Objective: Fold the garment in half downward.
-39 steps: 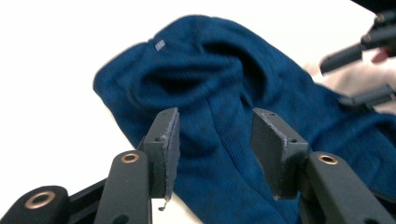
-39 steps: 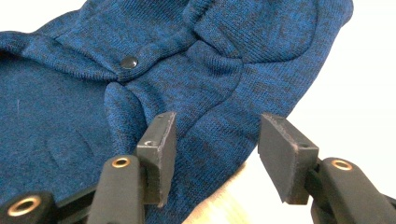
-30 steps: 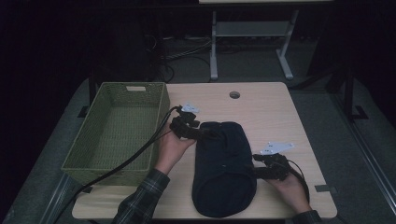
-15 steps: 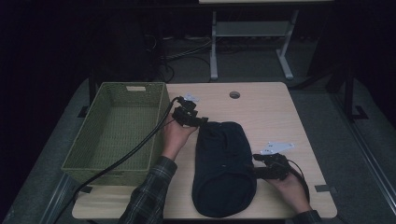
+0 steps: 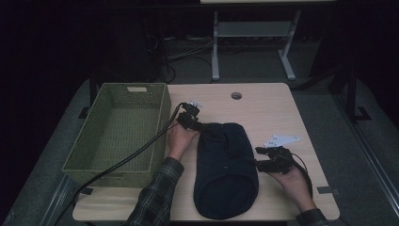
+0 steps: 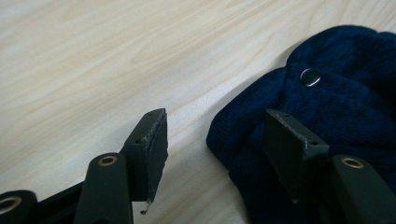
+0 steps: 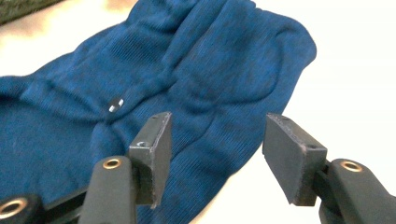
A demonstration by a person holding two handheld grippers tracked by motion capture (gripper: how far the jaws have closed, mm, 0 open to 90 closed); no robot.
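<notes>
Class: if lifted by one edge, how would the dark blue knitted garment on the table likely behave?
The dark blue knitted garment is probably floppy: it lies flat with soft folds. Likely light, being thin knit. Pushed, it would probably bunch rather than slide whole.

We see a dark navy blue knit garment (image 5: 226, 172) with a small silver snap (image 6: 310, 77), an olive-green woven basket (image 5: 117, 129), a pale wood-grain tabletop (image 5: 263, 106), black grippers and a plaid sleeve (image 5: 157, 195).

No readable text, label, brand, number or sign is showing anywhere. The small metal snap button (image 6: 310, 77) on the dark blue knitted garment (image 5: 226, 167) is perhaps carrying a mark, but it is appearing too small and blurred to make out any lettering.
</notes>
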